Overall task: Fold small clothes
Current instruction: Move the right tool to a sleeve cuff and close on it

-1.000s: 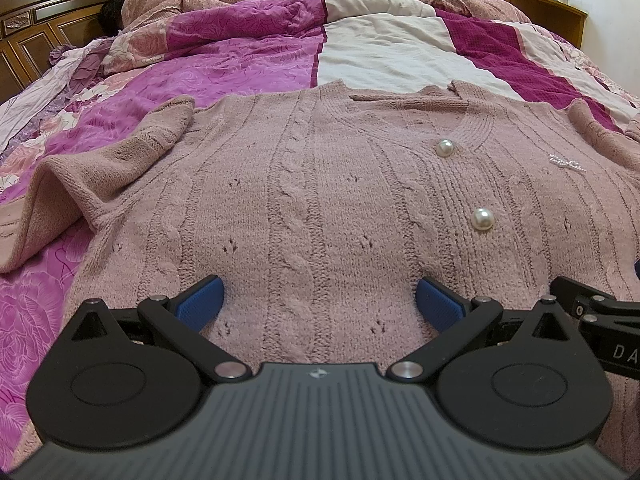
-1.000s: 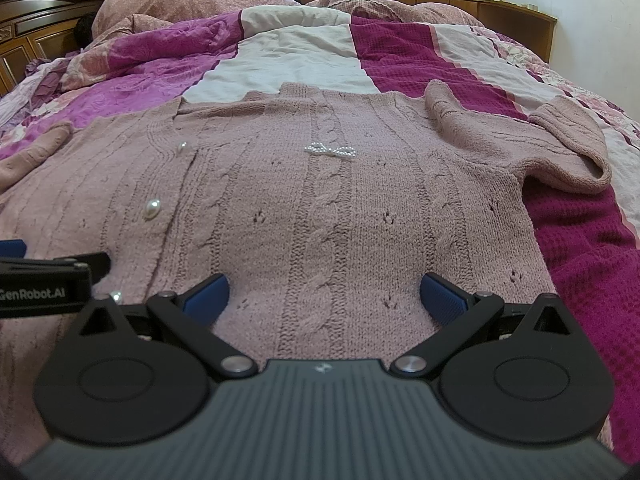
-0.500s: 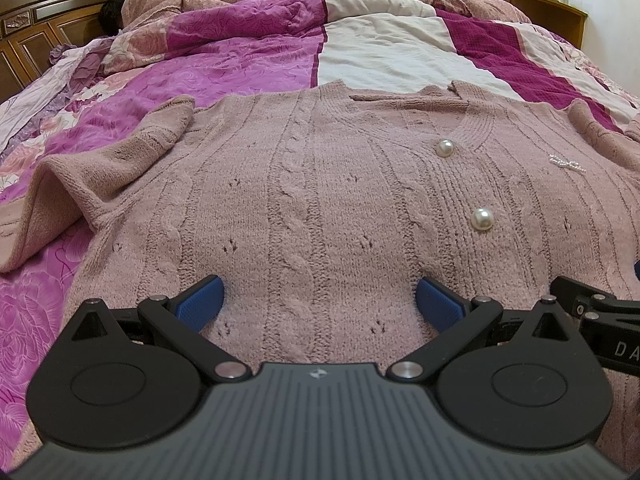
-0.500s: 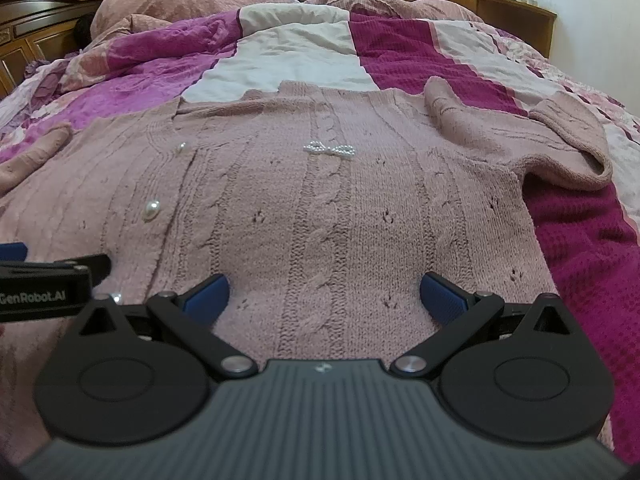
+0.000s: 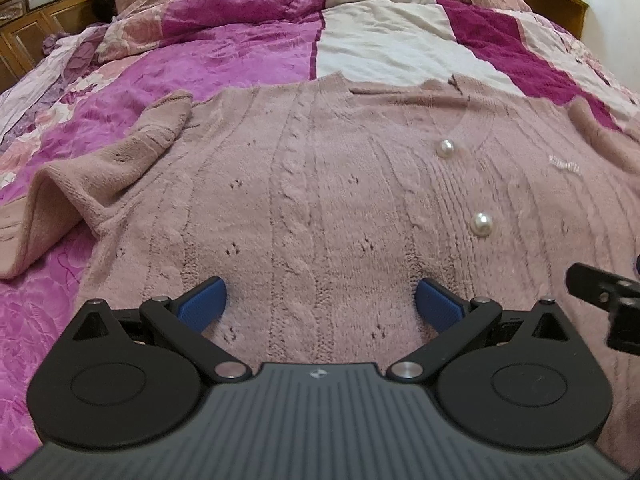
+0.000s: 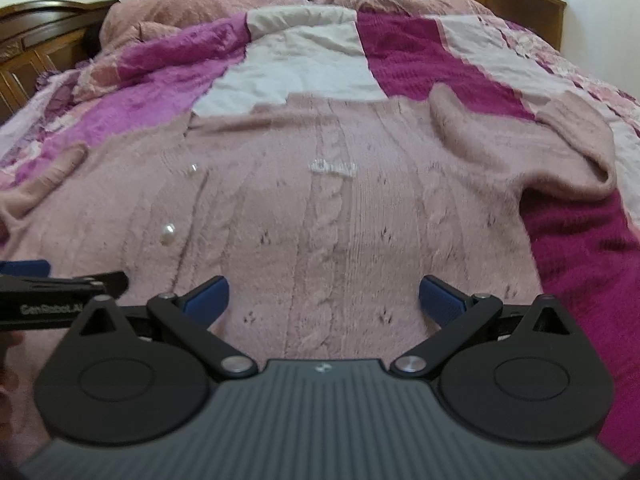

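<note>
My left gripper (image 5: pixel 320 304) and right gripper (image 6: pixel 324 302) both gape wide over the pink cardigan (image 5: pixel 340 200), spread flat on the quilt (image 5: pixel 240 64); neither grips anything.

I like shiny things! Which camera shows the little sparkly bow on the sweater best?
The right wrist view: the bow sits near the middle of the sweater, facing the camera, though a bit blurred. The left wrist view shows it only small, far to the side.

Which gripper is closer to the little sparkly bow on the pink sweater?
The right gripper. The bow lies straight ahead of it, up the sweater. From the left gripper, it sits far off to the right.
</note>
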`<state>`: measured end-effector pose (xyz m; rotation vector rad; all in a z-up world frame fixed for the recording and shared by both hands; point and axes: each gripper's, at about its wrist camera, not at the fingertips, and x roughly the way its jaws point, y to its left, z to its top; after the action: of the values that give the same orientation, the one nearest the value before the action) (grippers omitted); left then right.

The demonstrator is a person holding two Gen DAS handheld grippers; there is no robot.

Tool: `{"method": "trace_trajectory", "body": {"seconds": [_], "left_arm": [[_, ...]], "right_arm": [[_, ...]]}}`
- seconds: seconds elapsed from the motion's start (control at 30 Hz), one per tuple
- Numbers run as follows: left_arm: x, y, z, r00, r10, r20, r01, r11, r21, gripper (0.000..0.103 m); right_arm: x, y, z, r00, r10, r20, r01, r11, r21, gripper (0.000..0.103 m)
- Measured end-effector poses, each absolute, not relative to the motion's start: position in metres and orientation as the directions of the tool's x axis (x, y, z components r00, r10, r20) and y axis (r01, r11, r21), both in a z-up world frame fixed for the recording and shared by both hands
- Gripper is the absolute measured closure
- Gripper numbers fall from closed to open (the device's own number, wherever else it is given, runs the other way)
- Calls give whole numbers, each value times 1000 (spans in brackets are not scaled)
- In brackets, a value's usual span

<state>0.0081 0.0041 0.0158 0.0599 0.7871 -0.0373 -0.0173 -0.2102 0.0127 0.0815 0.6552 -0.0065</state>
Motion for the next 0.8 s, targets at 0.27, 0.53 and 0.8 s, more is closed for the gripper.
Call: {"method": "trace_trajectory", "body": {"seconds": [0.27,0.53,0.8], "left_arm": [[10,3,42,713,-20,-701,55,998,26,0],[22,3,52,701,-25,-713,33,999,-2,0],[34,11,51,684,7,-730,-19,1000,-9,0]], "right_arm": [[-15,-247,58,831,61,-553,-1,994,109,0],[20,-311,85,868,-118,-483,122,992,-24,0],[67,-371,81,848,-252,-467,257,965,-53,0]]}}
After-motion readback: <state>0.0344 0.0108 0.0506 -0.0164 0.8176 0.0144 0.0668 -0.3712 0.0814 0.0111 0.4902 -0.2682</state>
